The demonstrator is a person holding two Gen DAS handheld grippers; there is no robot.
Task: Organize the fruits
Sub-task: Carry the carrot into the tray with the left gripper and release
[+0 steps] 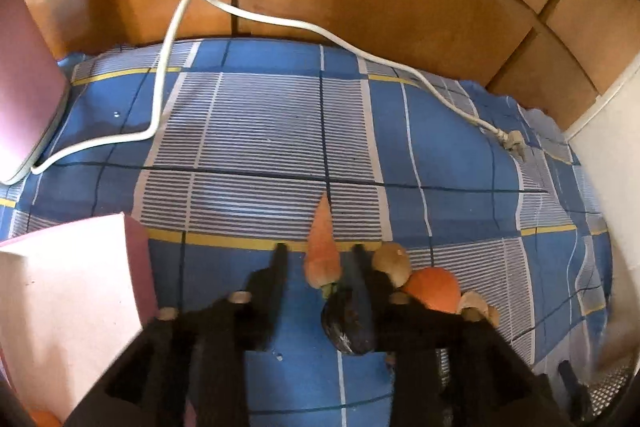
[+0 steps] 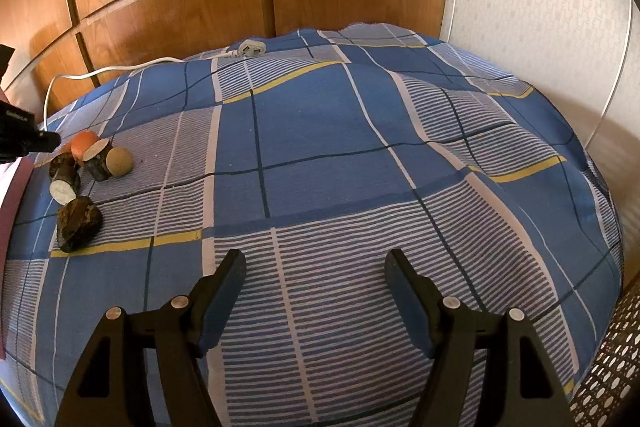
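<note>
1. Left tool (image 1: 320,251): wide, straddling the carrot (image 1: 323,247) at 12 o'clock on the bed (image 1: 256,131); step: grasping.
2. Right tool (image 2: 316,263): wide, empty.
3. Next: close, lift.

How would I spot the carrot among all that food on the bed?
Find the blue checked sheet and the black left gripper low over it. The carrot lies between its open fingers, tip pointing away. It is the only long, tapering piece; the orange beside it is round.
</note>
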